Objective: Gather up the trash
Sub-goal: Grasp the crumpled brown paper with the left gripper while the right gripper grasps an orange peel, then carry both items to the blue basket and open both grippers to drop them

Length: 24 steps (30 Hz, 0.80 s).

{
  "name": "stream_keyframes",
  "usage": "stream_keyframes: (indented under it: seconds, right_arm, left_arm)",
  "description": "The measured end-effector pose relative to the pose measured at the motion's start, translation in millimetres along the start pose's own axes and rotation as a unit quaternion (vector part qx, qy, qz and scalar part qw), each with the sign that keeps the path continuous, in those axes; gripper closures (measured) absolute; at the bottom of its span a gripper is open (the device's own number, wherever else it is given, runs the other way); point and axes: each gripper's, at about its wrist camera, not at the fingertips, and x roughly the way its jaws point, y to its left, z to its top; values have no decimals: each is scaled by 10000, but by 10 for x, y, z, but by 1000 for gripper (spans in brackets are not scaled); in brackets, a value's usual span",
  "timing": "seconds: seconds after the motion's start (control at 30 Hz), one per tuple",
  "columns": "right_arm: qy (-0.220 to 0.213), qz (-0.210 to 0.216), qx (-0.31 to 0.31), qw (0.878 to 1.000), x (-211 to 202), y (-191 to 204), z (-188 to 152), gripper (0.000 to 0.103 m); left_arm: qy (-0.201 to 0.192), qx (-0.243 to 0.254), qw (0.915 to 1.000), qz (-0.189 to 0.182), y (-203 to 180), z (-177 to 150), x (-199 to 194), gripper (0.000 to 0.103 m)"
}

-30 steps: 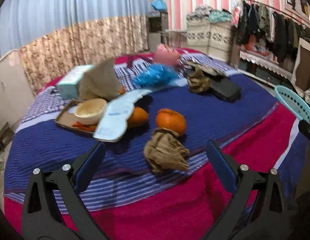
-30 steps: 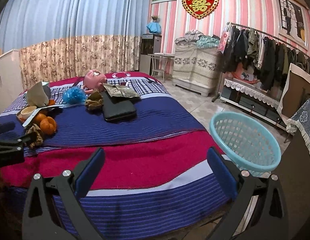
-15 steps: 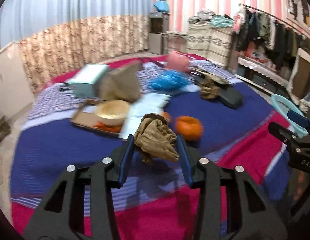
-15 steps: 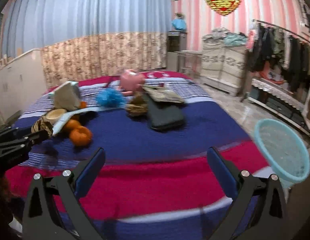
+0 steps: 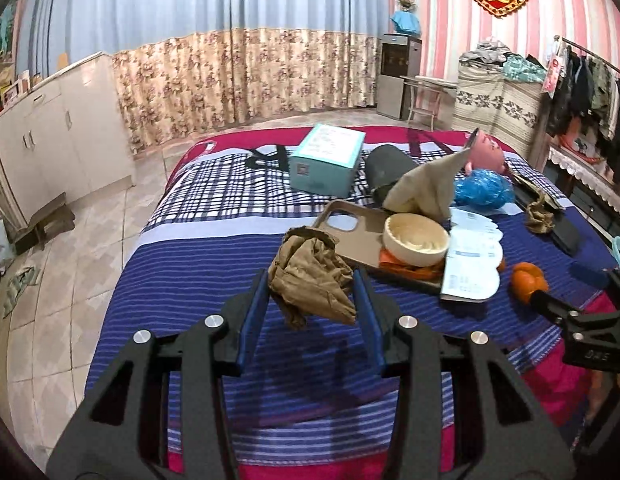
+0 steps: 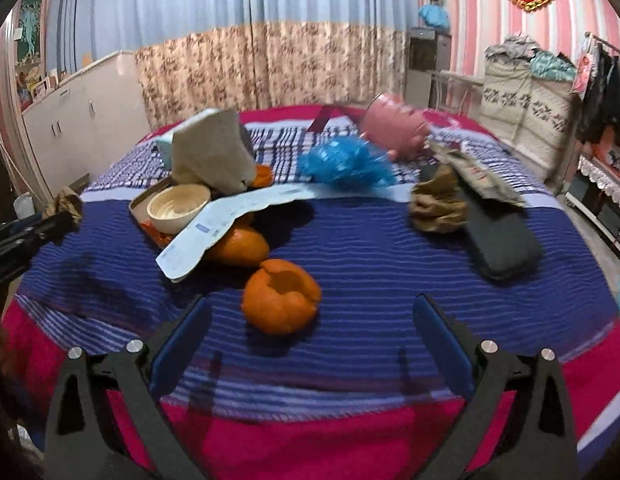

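The left gripper [image 5: 310, 300] is gripping a crumpled brown paper wad [image 5: 310, 280] mid-frame; the right gripper's [image 6: 310, 344] wide, empty jaws are closing behind a hollow orange peel [image 6: 281, 297].

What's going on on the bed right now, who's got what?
The left gripper is shut on a crumpled brown paper wad, lifted clear of the blue striped bedspread. The right gripper holds nothing; its jaws are closing from wide, with the hollow orange peel just ahead between them. More clutter sits further back: another brown wad, a blue plastic bag and a bowl.
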Motion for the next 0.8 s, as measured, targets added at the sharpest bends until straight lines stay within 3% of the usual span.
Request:
stream_keyframes:
  seconds: [0.03,0.13,0.2,0.3,0.5,0.8]
  right_arm:
    - [72,45,-34,10000,49,8,20,14]
    - [280,229,-191,9992,193,92,41,39]
    - [384,312,-272,9984,236,119,28,61]
    - [189,490,-98,9986,115,35,36,74]
    - [-343,160,-6,9993,-424,-376,24,74]
    - [-849,-960,420,9909,-1345,-1625,-93,74]
  left_arm:
    - [8,-16,10000,7,9,9,4,61]
    - [-29,25,10000,-3,23,10,8,61]
    - [-59,62,10000,-29,-12,34,-3,61]
    - [-83,111,9999,-76,-103,37,-61,61]
    - [-193,331,9991,-206,-510,143,-167,61]
    - [-300,589,9941,-862,-1496,314,-259,61]
